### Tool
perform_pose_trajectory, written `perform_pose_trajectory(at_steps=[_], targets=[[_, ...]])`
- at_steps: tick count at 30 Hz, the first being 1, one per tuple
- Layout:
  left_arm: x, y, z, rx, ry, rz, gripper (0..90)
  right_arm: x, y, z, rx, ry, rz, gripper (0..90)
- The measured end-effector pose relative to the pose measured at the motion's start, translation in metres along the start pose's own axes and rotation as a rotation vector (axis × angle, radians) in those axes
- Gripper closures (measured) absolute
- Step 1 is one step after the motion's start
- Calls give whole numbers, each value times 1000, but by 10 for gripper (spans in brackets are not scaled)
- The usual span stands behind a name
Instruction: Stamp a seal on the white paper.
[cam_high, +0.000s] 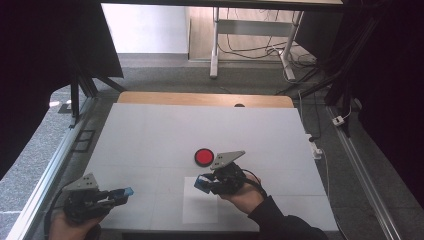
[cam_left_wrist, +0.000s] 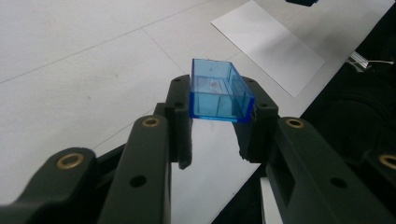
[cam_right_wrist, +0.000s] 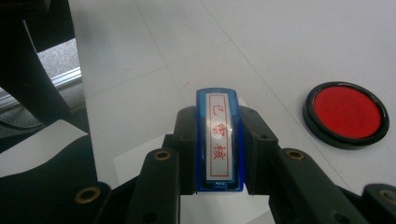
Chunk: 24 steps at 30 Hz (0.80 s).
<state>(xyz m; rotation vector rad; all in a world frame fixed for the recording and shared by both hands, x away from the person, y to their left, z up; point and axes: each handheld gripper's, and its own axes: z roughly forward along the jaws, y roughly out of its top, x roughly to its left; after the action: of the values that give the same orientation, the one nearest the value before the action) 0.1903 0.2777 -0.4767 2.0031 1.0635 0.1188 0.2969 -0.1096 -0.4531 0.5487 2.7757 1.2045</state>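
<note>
My left gripper (cam_high: 122, 193) is shut on a clear blue plastic cap (cam_left_wrist: 219, 91), hollow and box-shaped, held above the table's near left corner. My right gripper (cam_high: 202, 183) is shut on a blue stamp (cam_right_wrist: 219, 144) whose white label bears red characters. It hovers over a white paper sheet (cam_high: 200, 207) near the front middle. A round red ink pad (cam_high: 203, 157) in a black rim lies on the table just beyond the right gripper, also seen as the ink pad (cam_right_wrist: 346, 113) at the right of the right gripper view.
The white table top (cam_high: 160, 135) has a wooden strip (cam_high: 205, 99) along its far edge. Metal rails run down both sides. A desk frame with cables (cam_high: 260, 50) stands on the floor beyond the table.
</note>
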Motion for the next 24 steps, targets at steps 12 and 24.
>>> perform_pose_trajectory(at_steps=[12,24], targets=[[0,0,0,0,-1,2,687,4,-7,16,57,-4,-29,703],[0,0,0,0,-2,4,687,4,-15,32,108,-20,-58,702]])
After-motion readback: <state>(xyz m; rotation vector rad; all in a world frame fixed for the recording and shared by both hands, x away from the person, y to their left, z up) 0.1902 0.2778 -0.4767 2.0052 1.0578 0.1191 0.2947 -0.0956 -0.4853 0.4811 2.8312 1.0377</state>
